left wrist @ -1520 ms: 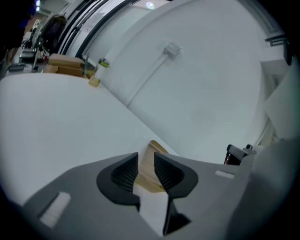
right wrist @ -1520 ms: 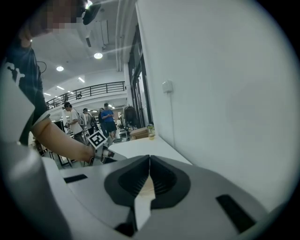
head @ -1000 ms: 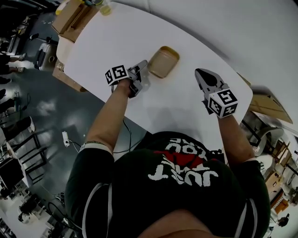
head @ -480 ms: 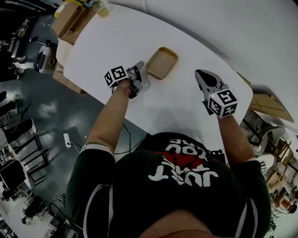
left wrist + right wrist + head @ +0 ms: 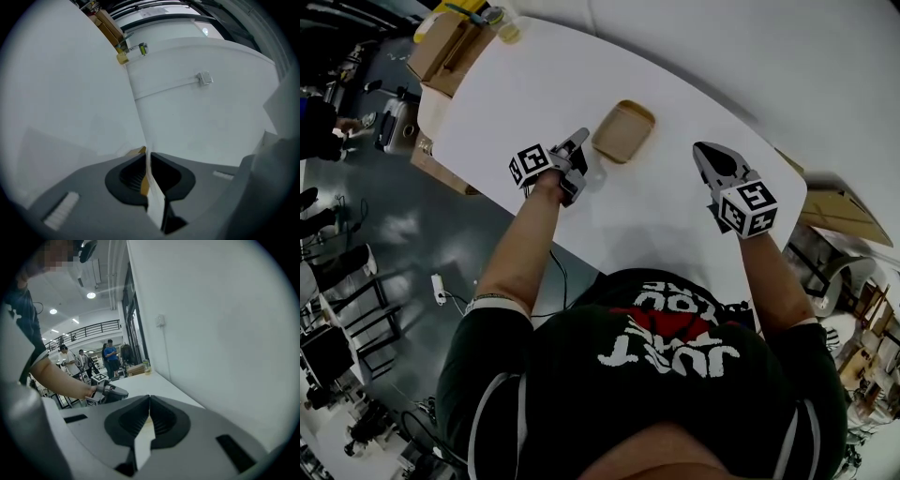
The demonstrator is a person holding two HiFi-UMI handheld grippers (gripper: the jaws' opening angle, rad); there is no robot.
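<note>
1. Tray [image 5: 623, 131]: you find it lying flat on the white table [image 5: 525, 84], between your two grippers.
2. Your left gripper [image 5: 580, 140] sits just beside the tray's near corner with its jaws pressed together. Contact with the rim cannot be told.
3. Your right gripper [image 5: 703, 150] is closed on nothing, well apart from the tray.
4. Cardboard boxes [image 5: 441, 42] stand at the table's far left end.

Dim, cool indoor light from round white ceiling lamps [image 5: 91, 295] — the grey left gripper [image 5: 578, 141] casts a soft shadow on the white oval table [image 5: 675, 202]. Gripper views bulge, corners black.
</note>
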